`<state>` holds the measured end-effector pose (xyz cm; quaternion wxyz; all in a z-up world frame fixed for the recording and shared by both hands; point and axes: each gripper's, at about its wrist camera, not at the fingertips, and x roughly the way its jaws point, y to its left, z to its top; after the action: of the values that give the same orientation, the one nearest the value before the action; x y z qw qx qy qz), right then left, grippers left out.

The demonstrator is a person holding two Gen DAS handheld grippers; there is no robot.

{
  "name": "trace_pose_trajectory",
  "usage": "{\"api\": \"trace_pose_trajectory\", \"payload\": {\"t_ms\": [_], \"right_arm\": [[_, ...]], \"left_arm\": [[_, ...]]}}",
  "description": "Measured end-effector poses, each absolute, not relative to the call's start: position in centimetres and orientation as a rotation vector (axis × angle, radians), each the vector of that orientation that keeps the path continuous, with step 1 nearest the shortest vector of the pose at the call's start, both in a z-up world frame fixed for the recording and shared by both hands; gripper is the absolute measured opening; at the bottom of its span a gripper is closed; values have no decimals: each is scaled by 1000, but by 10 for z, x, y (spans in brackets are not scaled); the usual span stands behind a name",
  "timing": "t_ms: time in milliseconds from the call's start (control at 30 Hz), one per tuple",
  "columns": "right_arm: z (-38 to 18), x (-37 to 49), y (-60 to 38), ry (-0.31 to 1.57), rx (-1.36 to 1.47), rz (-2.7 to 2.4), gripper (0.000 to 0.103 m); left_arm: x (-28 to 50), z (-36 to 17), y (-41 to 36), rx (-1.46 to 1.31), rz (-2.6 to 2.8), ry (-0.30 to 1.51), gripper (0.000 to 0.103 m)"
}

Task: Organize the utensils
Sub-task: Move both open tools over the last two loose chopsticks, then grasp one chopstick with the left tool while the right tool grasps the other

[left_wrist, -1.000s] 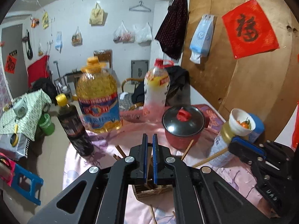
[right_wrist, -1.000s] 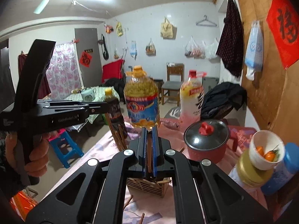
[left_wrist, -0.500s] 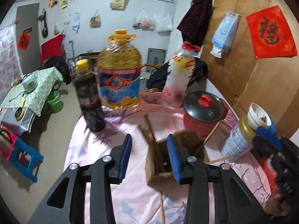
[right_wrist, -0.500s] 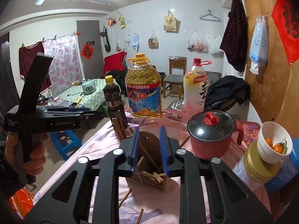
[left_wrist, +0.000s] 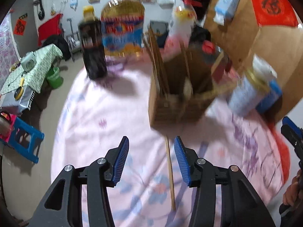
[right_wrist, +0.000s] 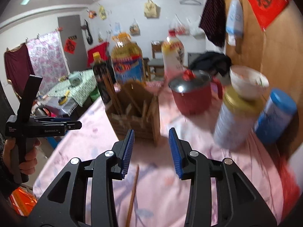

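Both the left gripper (left_wrist: pixel 151 159) and right gripper (right_wrist: pixel 151 151) hang spread and empty before the woven wooden utensil holder (left_wrist: pixel 176 102); a loose wooden chopstick (left_wrist: pixel 170 176) lies just before it on the pink floral tablecloth (left_wrist: pixel 90 124)

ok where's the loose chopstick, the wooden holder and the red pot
chopstick (left_wrist: pixel 170 174), left wrist view, middle of its shaft on the cloth
holder (right_wrist: pixel 140 126), right wrist view, its slatted front wall
pot (right_wrist: pixel 191 100), right wrist view, its red side under the lid
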<state>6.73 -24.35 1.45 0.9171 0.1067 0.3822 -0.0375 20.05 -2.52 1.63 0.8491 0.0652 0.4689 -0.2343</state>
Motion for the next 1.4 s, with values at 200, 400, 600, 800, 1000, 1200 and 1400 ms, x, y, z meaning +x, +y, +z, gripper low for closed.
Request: {"api": "trace_pose_trajectory", "payload": {"t_ms": [200,400,600,800,1000,1200,1400], "right_arm": [[-21,29,-236,899,244,-107,39],[-44,3,-231,979,289,-121,39],[-62,-11,-218,1040,299,-102,39],[-68,-20,-211,1074,294,-92,39],[-68,-31,-218,1090,294,-120,39],[-74,-33,-222,1097,313,-129,39],[-91,-24,-207,1131,317,-61,39]], "left_arm": [[160,-33,-22,201,-529,1069,49],[130,-71,-22,203,-588,1135,49],[116,-97,-29,206,-624,1187,48],[112,-108,-36,205,-646,1198,46],[113,-119,-43,191,-665,1204,26],[113,-121,-38,191,-648,1189,7],[112,-115,-14,206,-607,1186,6]]}}
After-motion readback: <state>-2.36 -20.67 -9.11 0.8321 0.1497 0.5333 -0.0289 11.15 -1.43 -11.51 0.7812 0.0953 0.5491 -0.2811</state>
